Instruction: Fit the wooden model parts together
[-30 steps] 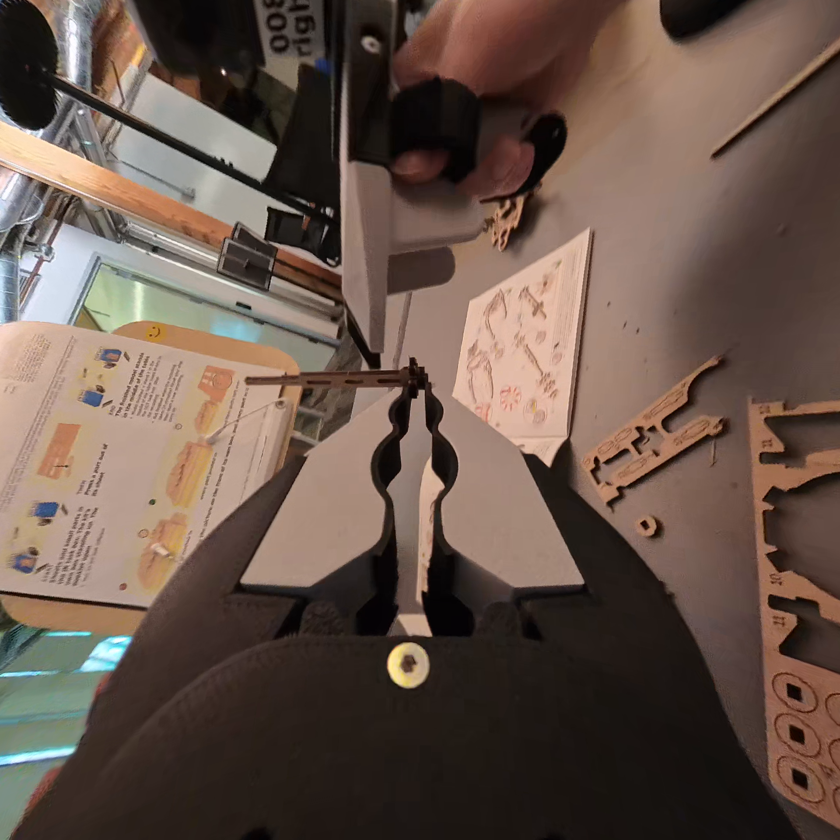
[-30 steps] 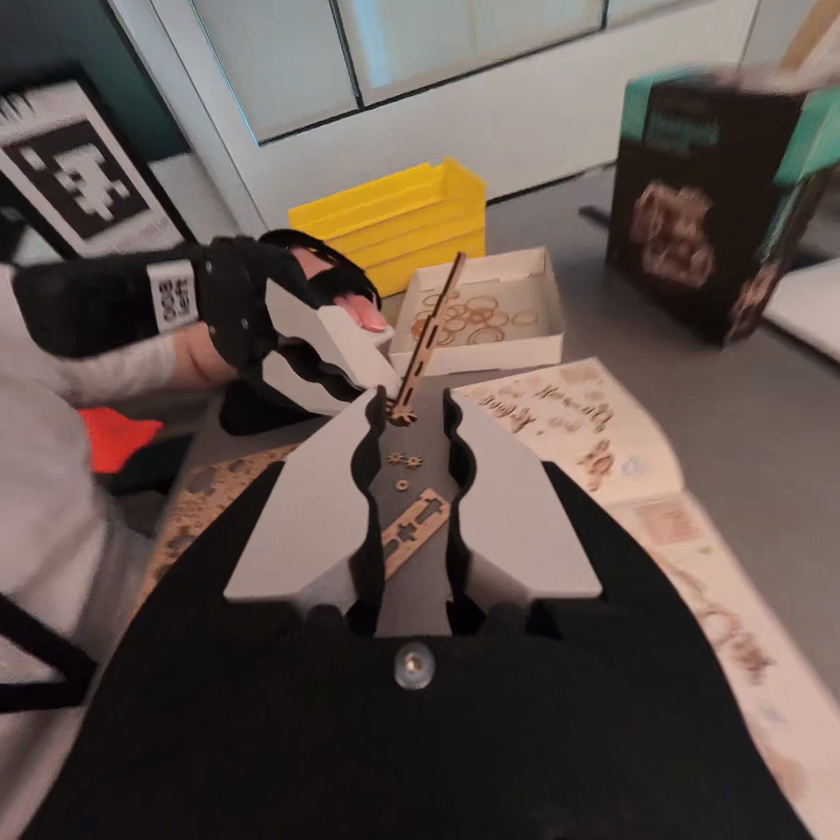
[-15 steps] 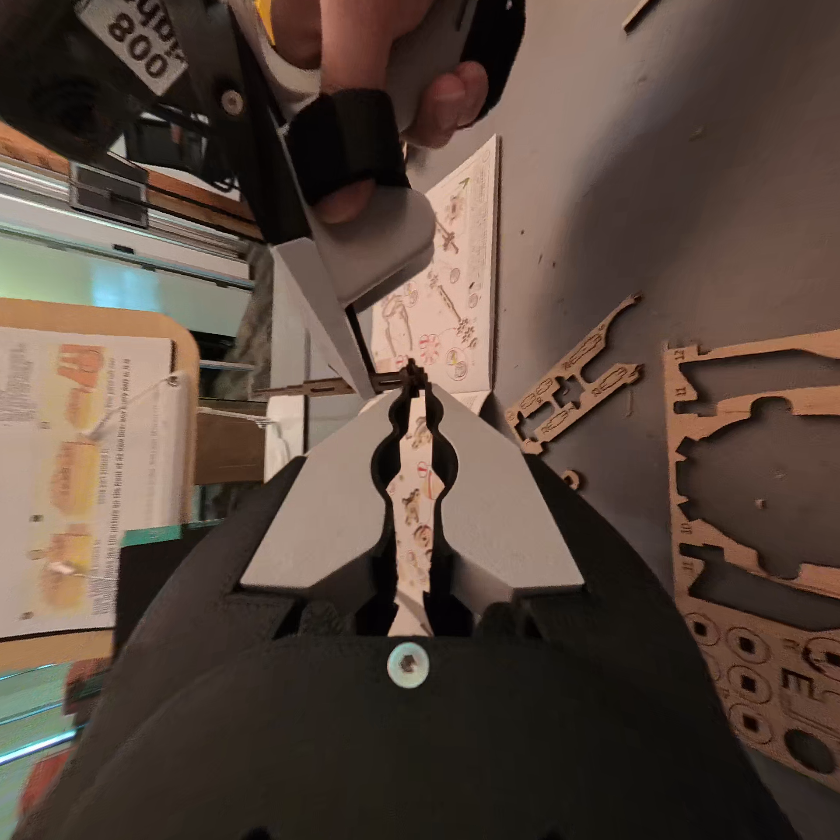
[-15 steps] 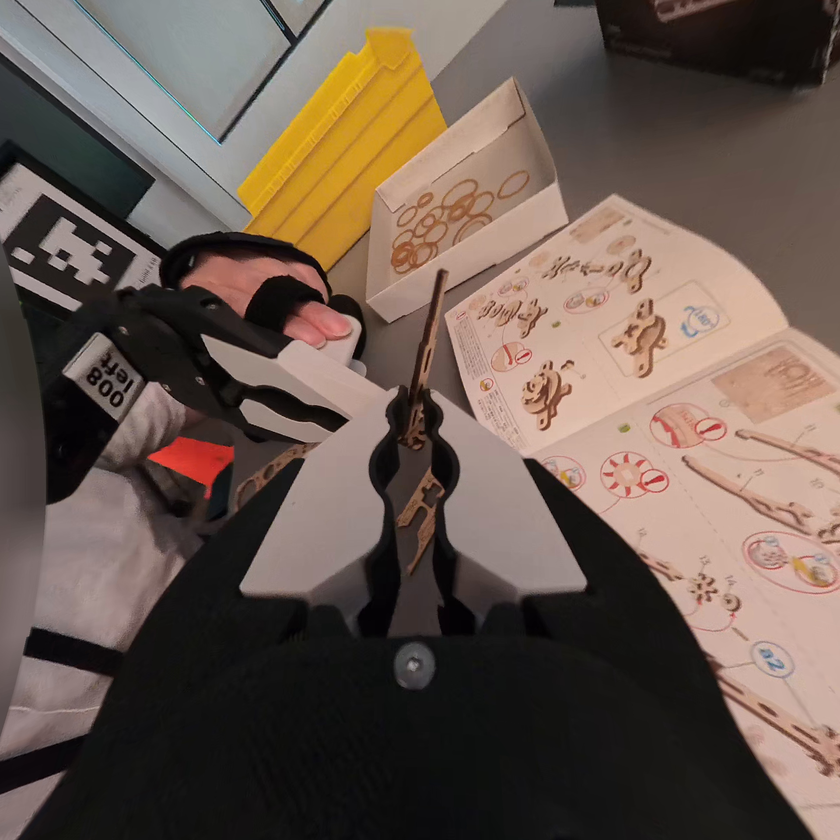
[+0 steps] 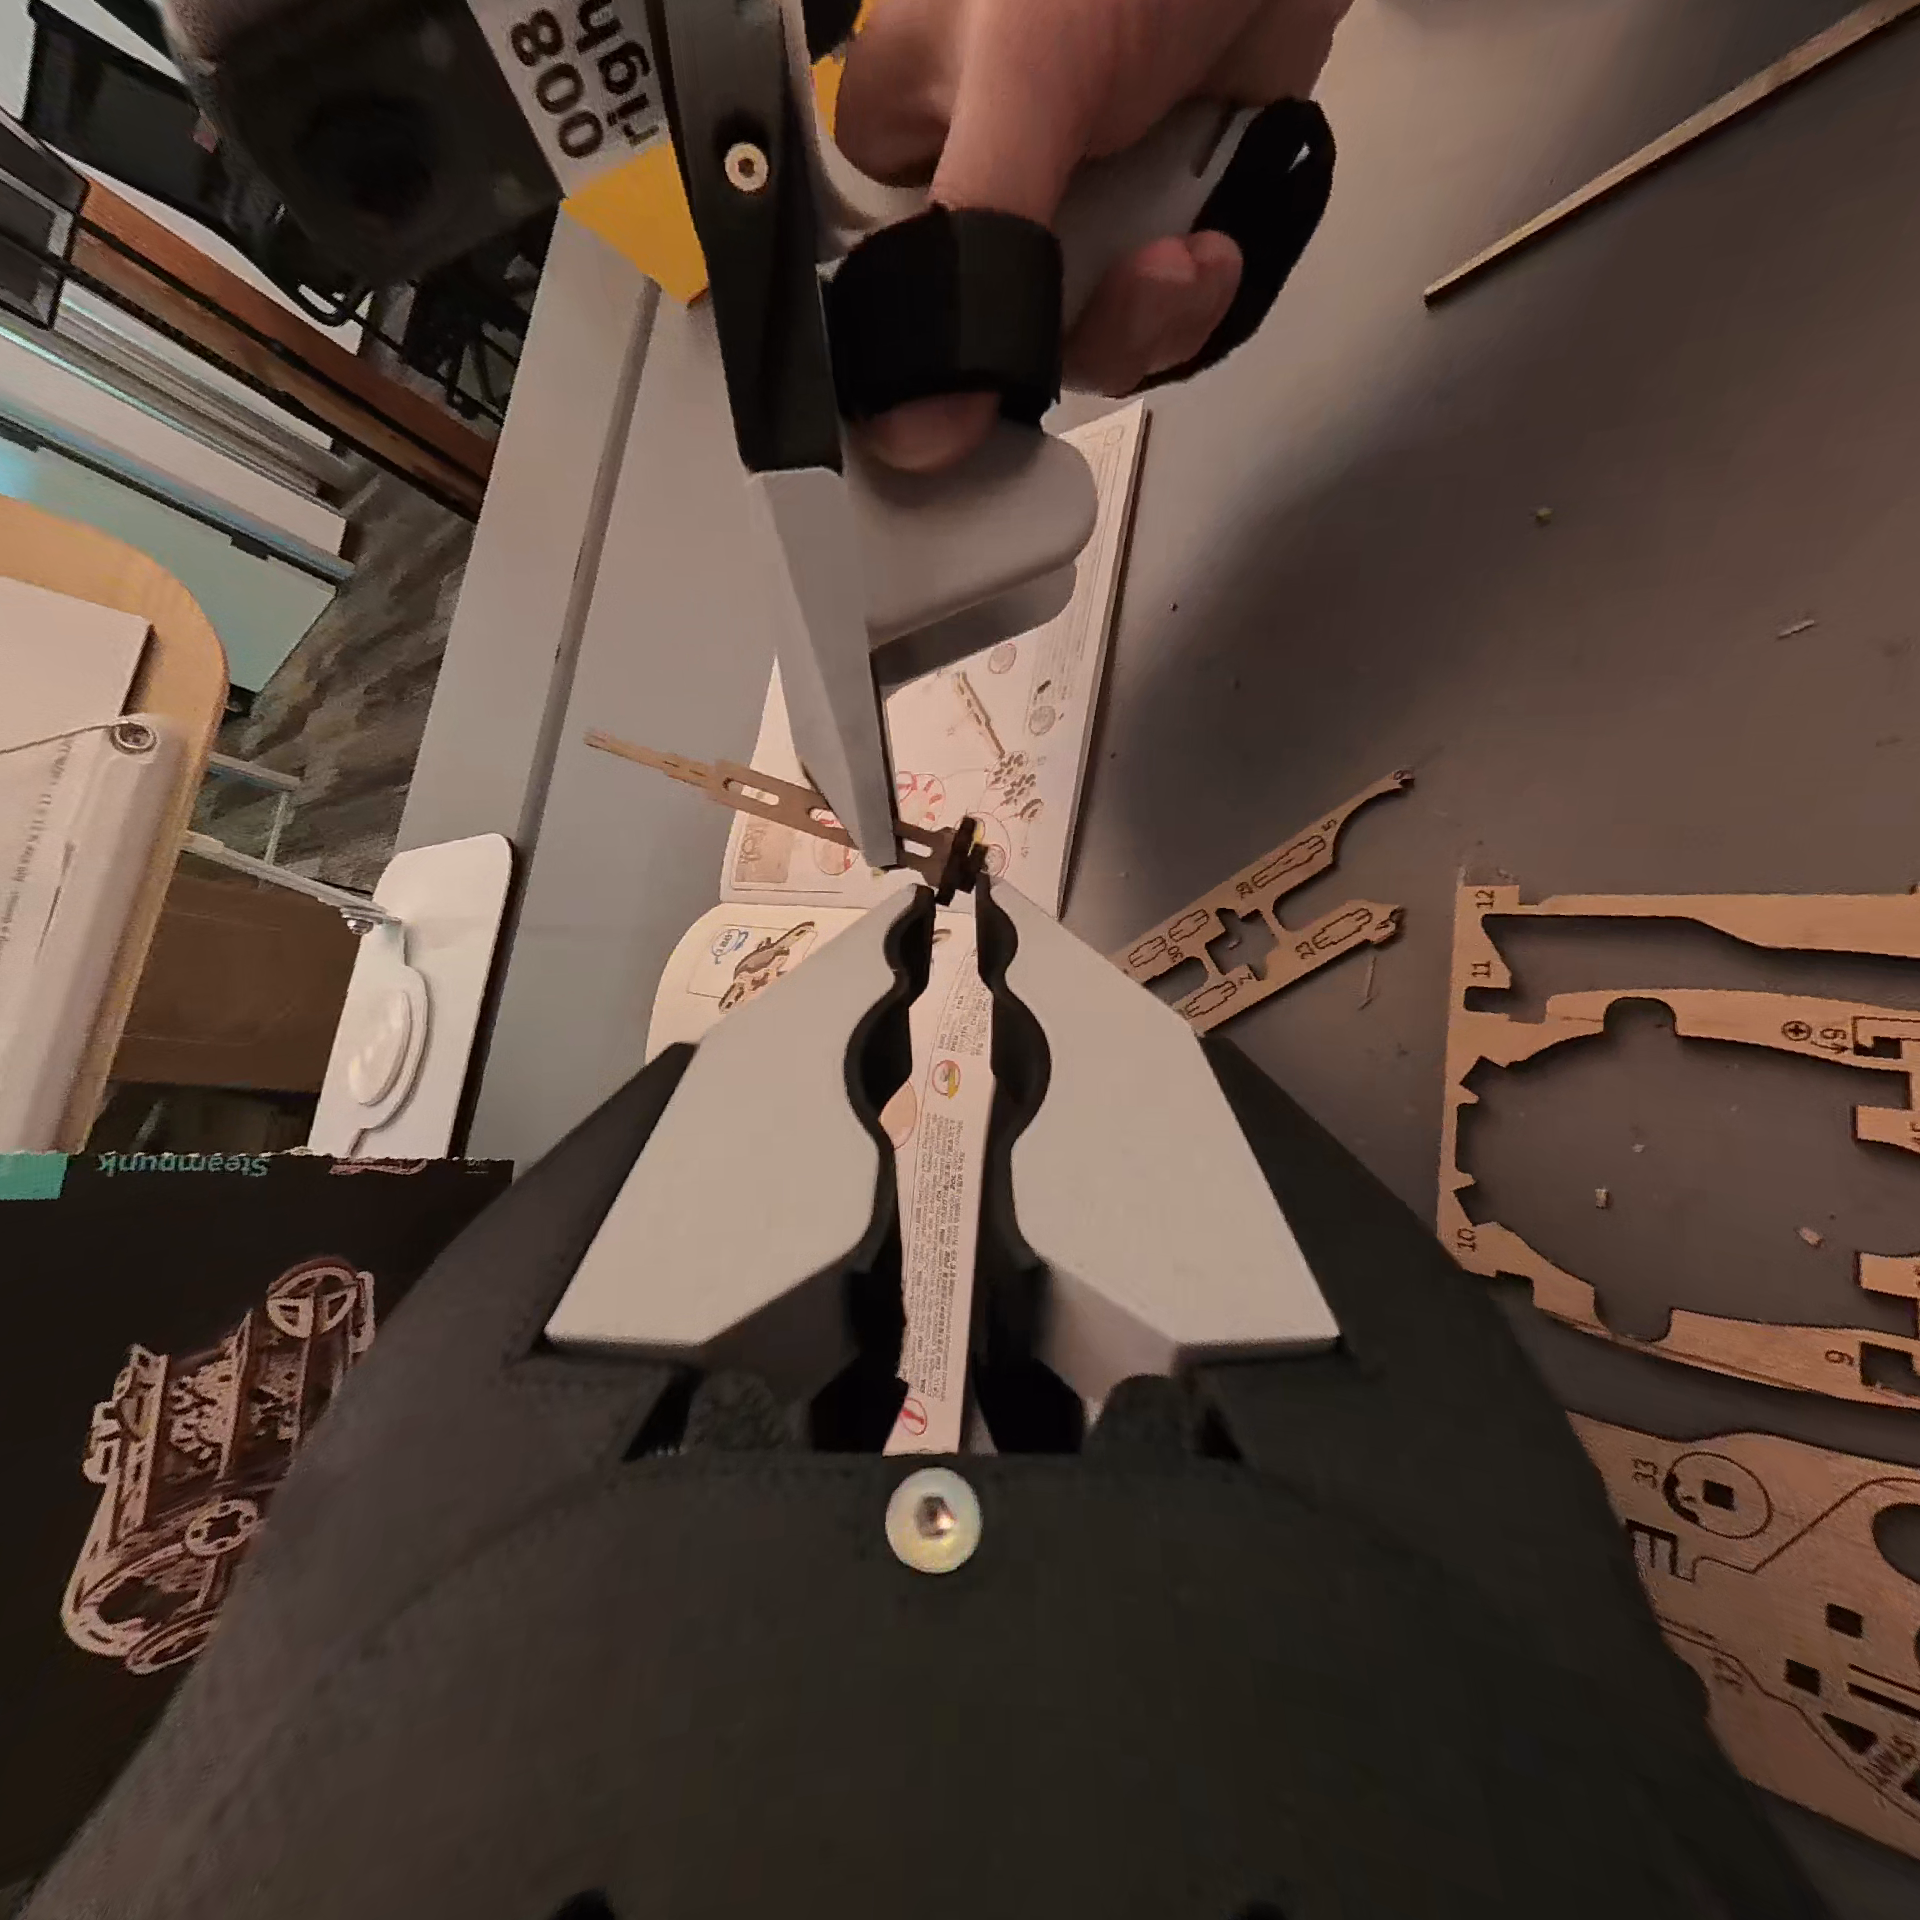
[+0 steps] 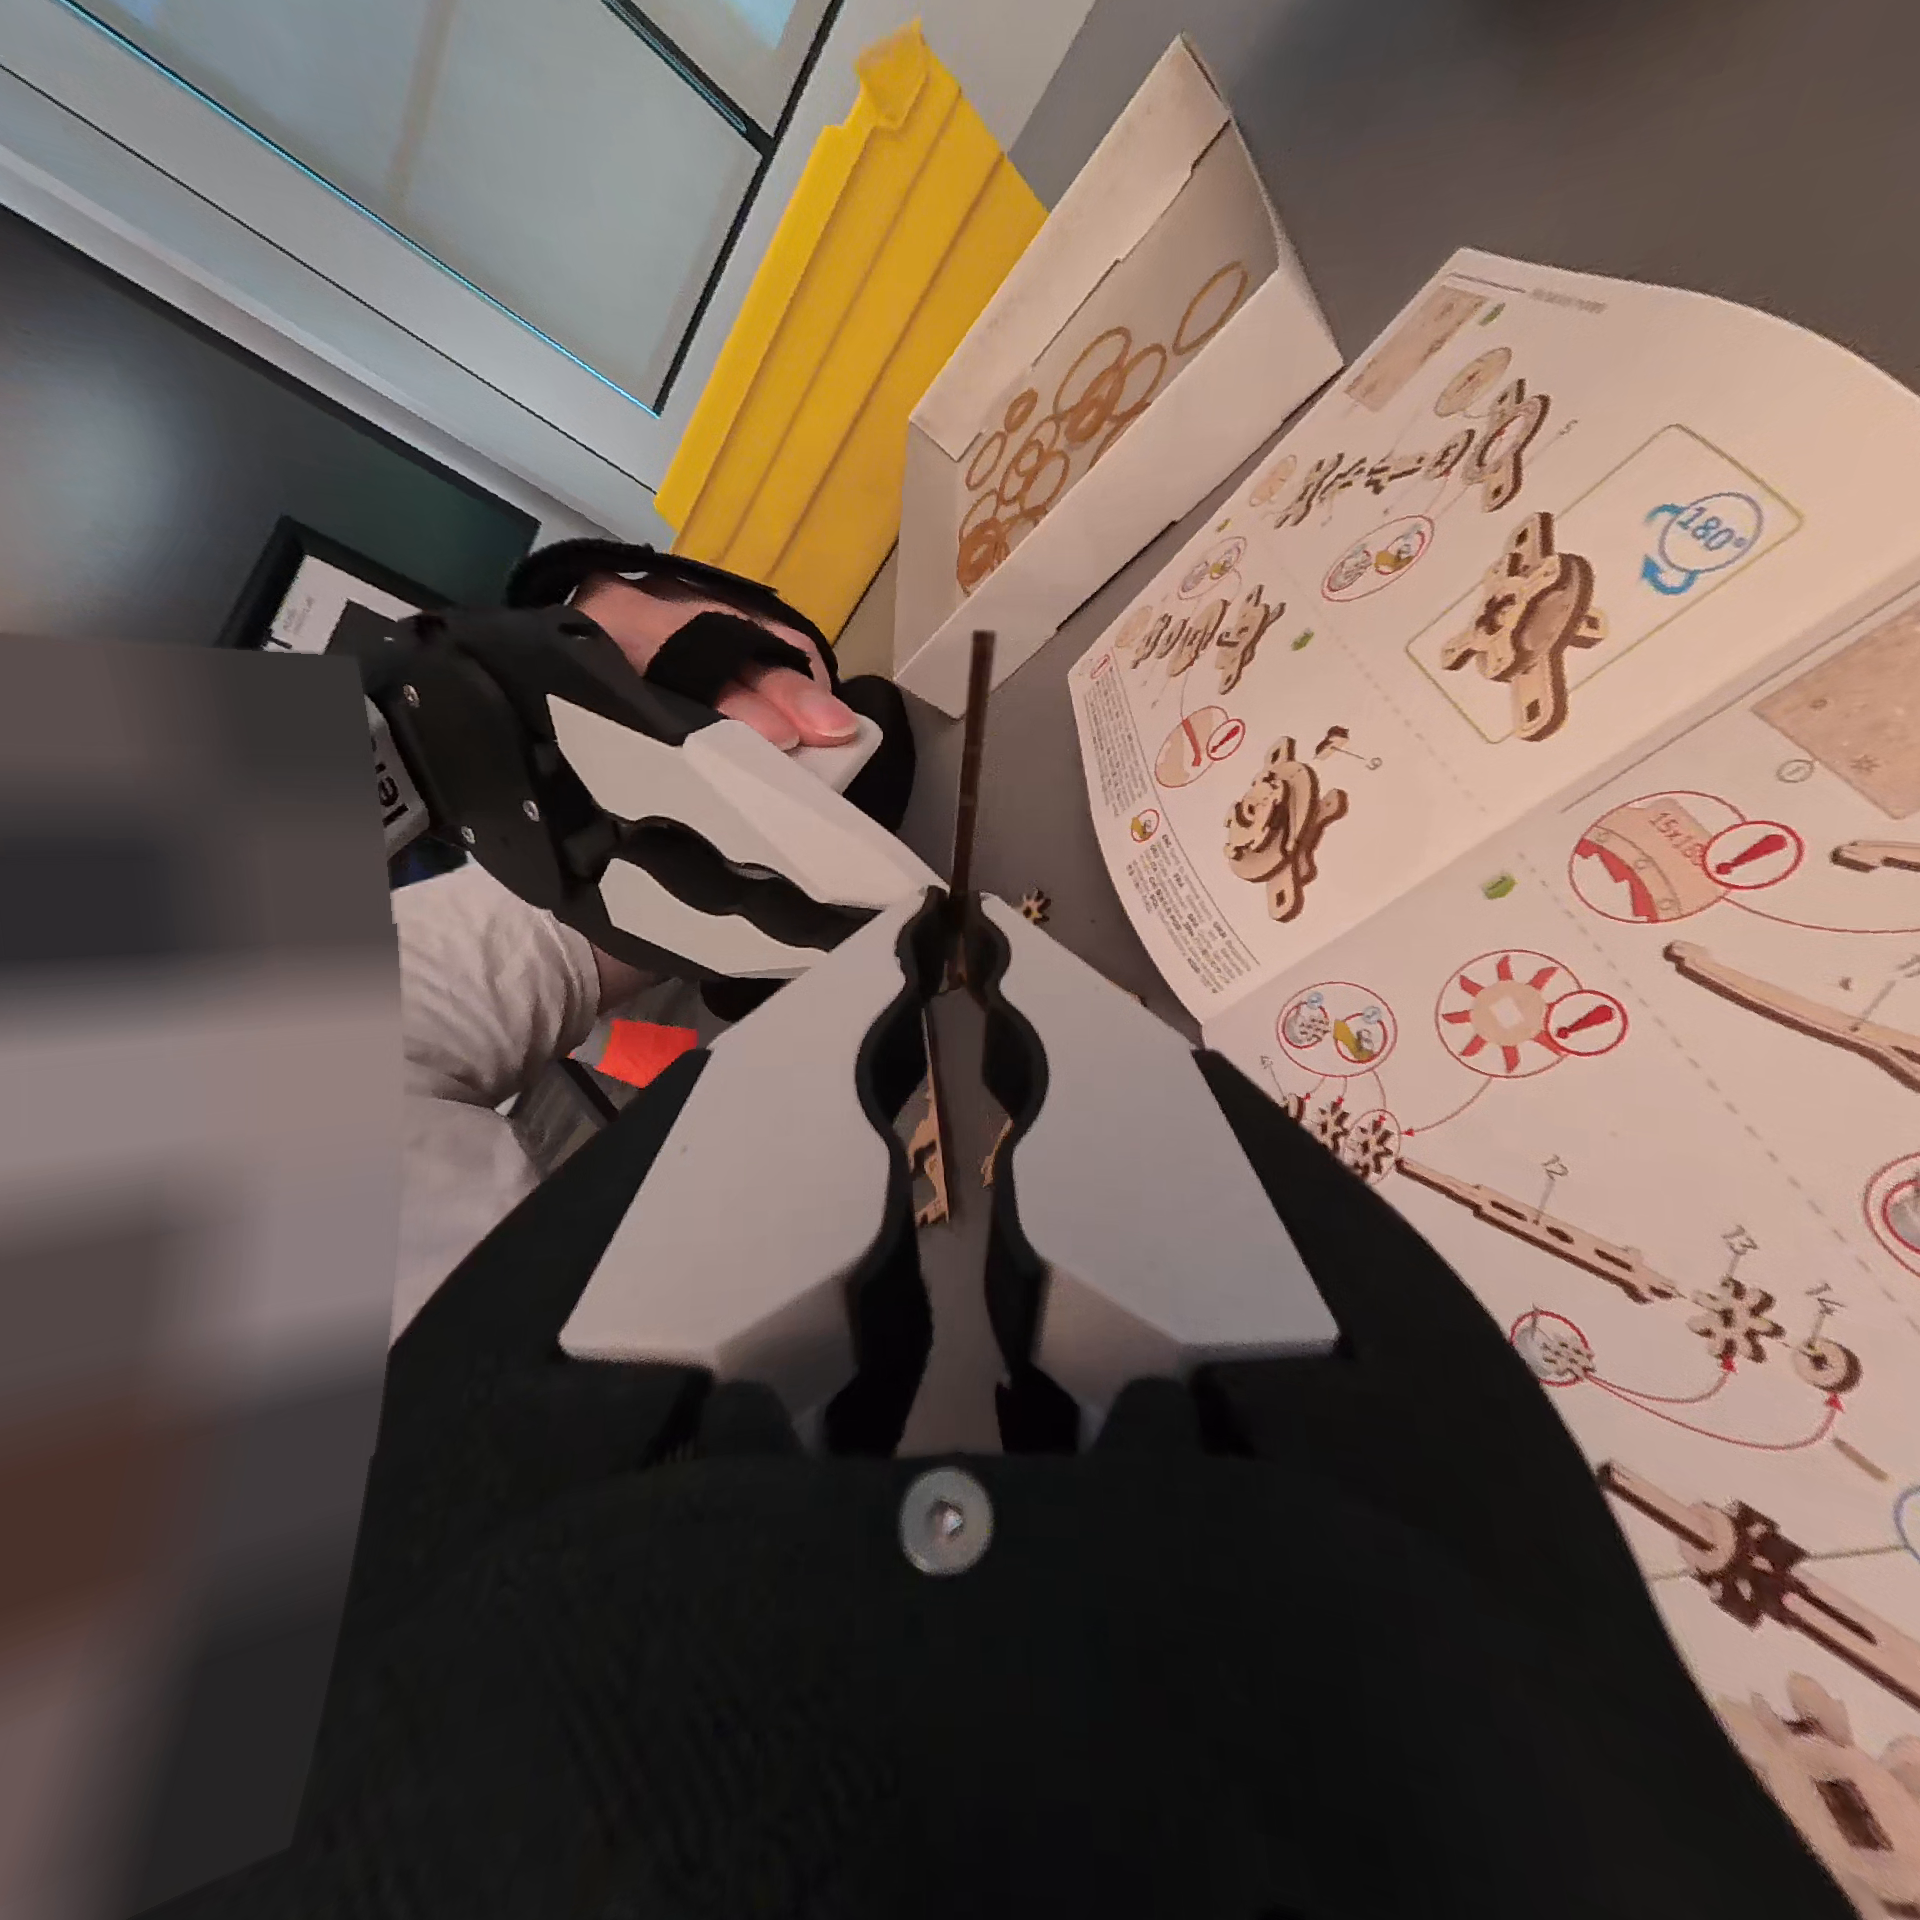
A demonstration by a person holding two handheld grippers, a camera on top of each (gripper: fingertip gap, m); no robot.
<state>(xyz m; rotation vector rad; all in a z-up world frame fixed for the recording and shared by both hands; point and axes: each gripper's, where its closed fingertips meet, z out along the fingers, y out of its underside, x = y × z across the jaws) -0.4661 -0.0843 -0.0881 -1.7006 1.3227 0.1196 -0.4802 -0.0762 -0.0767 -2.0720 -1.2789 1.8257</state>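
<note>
A slotted wooden strip (image 5: 748, 779) with a small toothed gear (image 5: 961, 852) on its near end is held in the air by both grippers. My left gripper (image 5: 948, 896) is shut on the gear end. My right gripper (image 5: 881, 854) comes down from above and pinches the strip just beside the gear. In the right wrist view my right gripper (image 6: 951, 920) is shut on the strip (image 6: 975, 748), which is seen edge-on and points away. The left gripper (image 6: 920, 896) meets it from the left, tip to tip.
An open instruction sheet (image 6: 1507, 831) lies on the grey table under the grippers. A white box (image 6: 1091, 561) of wooden rings and a yellow tray (image 6: 831, 395) stand behind. Punched wooden sheets (image 5: 1714, 1621), a loose cut-out part (image 5: 1262, 935), a loose gear (image 6: 1034, 906) and a black kit box (image 5: 208, 1403) lie around. Less than 4 cm separates the two grippers' tips.
My right gripper, open a second ago, has closed on the strip held by the left. Both grippers have since rolled together, and the strip now shows edge-on in the right view.
</note>
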